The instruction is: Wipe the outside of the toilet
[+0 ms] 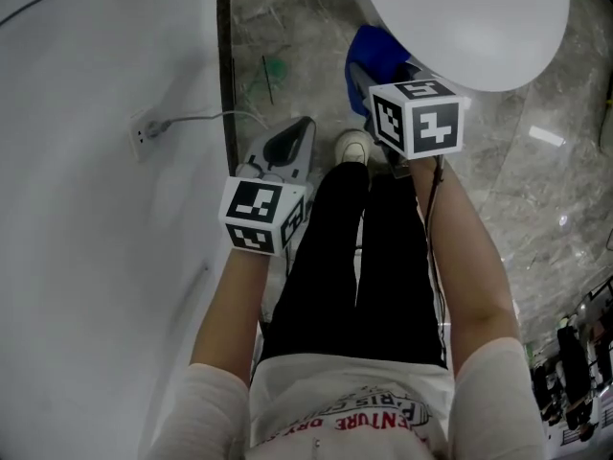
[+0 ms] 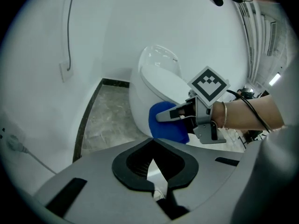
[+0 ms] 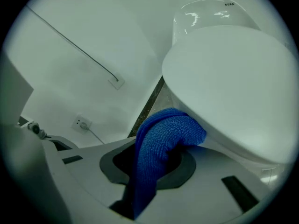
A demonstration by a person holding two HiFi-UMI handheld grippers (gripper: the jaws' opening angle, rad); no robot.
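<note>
Now the right gripper (image 3: 152,169) has its jaws clamped on a blue cloth (image 3: 163,139), whose wad is pressed against the toilet (image 3: 233,78) just under the lid's rim, at the middle of the right gripper view. Seen from the head view, the toilet's white lid fills the upper right, with the cloth at its lower-left edge. Lower left in that view, beside the wall (image 1: 96,209), the left gripper (image 2: 153,171) has its jaws drawn together on nothing, apart from the toilet.
</note>
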